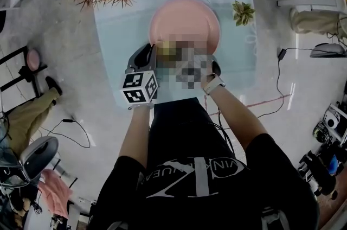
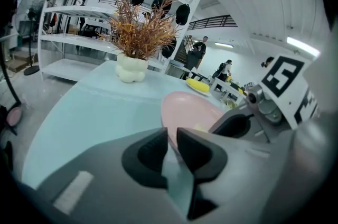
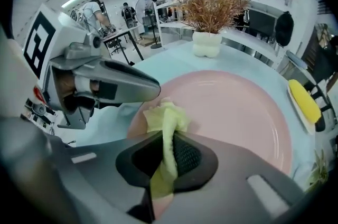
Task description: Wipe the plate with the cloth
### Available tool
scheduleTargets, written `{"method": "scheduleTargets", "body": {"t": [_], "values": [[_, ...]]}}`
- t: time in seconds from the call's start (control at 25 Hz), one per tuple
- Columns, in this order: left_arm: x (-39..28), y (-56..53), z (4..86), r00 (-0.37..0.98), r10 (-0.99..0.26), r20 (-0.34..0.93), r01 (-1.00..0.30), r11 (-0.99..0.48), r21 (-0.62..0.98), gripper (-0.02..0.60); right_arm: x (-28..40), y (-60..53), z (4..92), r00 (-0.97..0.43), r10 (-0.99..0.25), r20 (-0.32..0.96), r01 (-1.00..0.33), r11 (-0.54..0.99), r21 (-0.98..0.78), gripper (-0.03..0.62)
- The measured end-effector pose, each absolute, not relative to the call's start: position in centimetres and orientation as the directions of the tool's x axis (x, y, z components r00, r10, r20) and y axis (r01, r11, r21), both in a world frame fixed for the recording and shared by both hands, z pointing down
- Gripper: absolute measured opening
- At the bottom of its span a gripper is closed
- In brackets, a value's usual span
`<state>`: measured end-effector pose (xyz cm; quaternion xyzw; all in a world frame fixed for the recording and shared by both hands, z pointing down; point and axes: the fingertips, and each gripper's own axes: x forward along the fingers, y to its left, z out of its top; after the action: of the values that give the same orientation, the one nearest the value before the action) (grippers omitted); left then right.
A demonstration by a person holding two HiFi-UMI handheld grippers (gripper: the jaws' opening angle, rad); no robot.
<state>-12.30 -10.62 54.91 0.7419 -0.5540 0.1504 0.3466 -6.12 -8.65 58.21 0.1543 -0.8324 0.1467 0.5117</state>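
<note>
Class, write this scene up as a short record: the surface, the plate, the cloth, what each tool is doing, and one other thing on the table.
surface: pale blue table
plate: pink, lying flat on the table
cloth: yellow-green, bunched over the plate's near edge
right tool: shut on the cloth
left tool: jaws closed on the plate's rim, it seems
other: dried plant in a white vase at the far side
</note>
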Motion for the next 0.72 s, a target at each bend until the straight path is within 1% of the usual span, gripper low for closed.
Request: {"method": "scheduleTargets", "body": {"t": [0.12,0.4,0.6,0.72], "values": [[-12.3,-10.6,55.0,0.340,-0.718,0.608,-0.927,-0.148,0.345,0.000,-7.2,-10.1,58.2,-0.448,-0.128,0.885,-0.421,0.903,-0.082,0.040],[-12.4,-10.6,55.1,0.346,-0.714,0.609,-0.926,-0.154,0.346,0.000,-9.0,-14.0,58.1,-0.449,-0.185,0.874,-0.405,0.914,-0.015,0.041],[-12.5,-10.7,55.2,0.352,-0.713,0.606,-0.924,-0.161,0.347,0.000,-8.6,-17.3,58.1,-0.438,-0.246,0.865,-0.459,0.888,0.020,0.043],[-12.5,-10.7,55.2,0.355,-0.713,0.605,-0.922,-0.163,0.350,0.000,-7.5,-19.3,58.0,-0.405,-0.295,0.866,-0.480,0.874,0.074,0.041]]}}
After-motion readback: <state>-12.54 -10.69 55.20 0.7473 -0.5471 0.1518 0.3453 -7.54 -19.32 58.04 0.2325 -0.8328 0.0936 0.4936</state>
